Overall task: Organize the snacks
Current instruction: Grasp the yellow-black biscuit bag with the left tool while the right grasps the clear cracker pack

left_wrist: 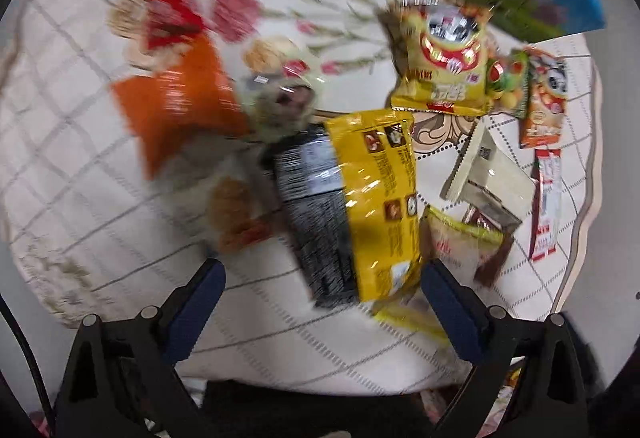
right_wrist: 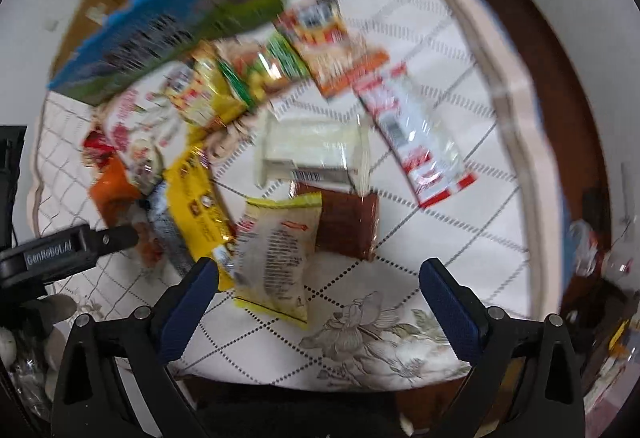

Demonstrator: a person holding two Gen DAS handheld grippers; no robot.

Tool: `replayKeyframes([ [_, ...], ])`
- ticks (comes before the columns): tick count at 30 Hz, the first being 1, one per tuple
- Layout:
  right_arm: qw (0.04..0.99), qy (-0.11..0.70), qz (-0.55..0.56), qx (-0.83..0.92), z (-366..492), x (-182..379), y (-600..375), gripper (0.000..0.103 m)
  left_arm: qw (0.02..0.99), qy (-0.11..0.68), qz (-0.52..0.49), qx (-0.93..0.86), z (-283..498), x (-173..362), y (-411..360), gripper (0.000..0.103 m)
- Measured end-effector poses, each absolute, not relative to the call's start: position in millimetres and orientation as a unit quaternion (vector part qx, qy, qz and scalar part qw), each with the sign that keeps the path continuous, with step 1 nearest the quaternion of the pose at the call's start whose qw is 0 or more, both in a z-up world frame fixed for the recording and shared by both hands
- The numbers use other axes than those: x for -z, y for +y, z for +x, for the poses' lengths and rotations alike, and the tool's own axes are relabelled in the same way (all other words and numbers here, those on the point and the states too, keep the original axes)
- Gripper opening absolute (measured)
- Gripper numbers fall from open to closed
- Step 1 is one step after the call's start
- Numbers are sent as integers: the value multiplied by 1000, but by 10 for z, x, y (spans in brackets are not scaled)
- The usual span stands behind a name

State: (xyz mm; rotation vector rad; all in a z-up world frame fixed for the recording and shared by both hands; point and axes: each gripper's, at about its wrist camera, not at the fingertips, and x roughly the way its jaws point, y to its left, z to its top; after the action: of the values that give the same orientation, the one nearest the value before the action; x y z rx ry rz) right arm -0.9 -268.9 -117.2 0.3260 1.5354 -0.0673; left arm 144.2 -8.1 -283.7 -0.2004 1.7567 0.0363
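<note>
Snacks (left_wrist: 372,197) lie ahead of the open left tool (left_wrist: 322,298).

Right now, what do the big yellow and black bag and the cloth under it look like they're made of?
Yellow and black bag: glossy plastic film, judging by bright glare streaks and creases. Tablecloth: apparently matte, soft woven or quilted fabric with a stitched diamond grid; blur leaves it uncertain.

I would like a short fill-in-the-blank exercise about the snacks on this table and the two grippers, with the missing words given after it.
1. Both the left gripper and the right gripper are ____, holding nothing.
2. The big yellow bag lies partly on top of a ____ packet.
3. The orange bag lies to the ____ of the big yellow bag in the left wrist view.
4. The finger pads of the grippers are dark ____.

Missing words: open; black; left; blue
</note>
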Motion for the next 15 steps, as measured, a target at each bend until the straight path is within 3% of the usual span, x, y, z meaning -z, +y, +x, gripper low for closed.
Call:
replayKeyframes([
  [7, 675, 717, 175, 8, 2, 1633, -2579, 91, 601, 794, -90, -20, 1603, 3488, -300, 99],
  [9, 675, 719, 169, 2, -12, 1669, -2515, 91, 605, 791, -85, -19, 1586, 3565, -339, 93],
  [15, 669, 726, 160, -14, 8, 1751, -2307, 87, 649, 760, 36, 4, 1375, 3481, -487, 92],
])
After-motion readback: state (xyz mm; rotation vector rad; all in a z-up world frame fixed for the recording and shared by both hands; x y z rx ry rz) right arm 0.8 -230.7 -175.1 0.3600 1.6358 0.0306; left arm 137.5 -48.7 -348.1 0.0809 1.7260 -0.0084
